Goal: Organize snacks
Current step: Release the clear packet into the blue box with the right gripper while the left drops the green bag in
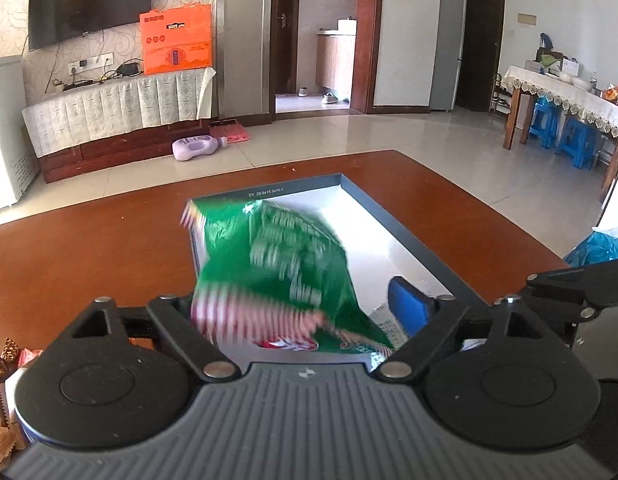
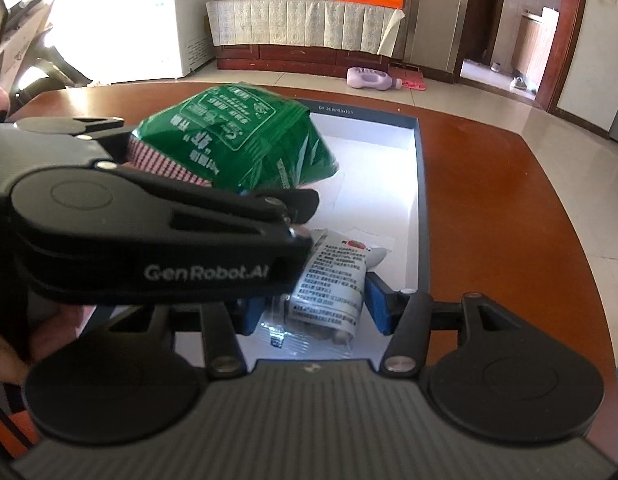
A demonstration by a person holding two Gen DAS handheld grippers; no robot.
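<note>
A green snack bag (image 1: 285,268) with a red-checked end hangs blurred over the open dark-rimmed box (image 1: 393,216) with a white inside. My left gripper (image 1: 305,312) stands open around the bag; one blue pad (image 1: 409,304) shows at the right. In the right wrist view the left gripper's body crosses from the left, with the green bag (image 2: 237,144) above the box (image 2: 423,200). My right gripper (image 2: 315,304) stands open around a white printed snack packet (image 2: 333,280) lying in the box; its blue pad (image 2: 379,304) is beside the packet.
The box sits on a brown wooden table (image 1: 89,248). Several small wrapped snacks (image 1: 5,360) lie at the table's left edge. A blue plastic bag (image 1: 601,248) is at the right. Beyond are a TV cabinet (image 1: 117,116), a purple bottle (image 1: 197,148) on the floor and a dining table (image 1: 569,100).
</note>
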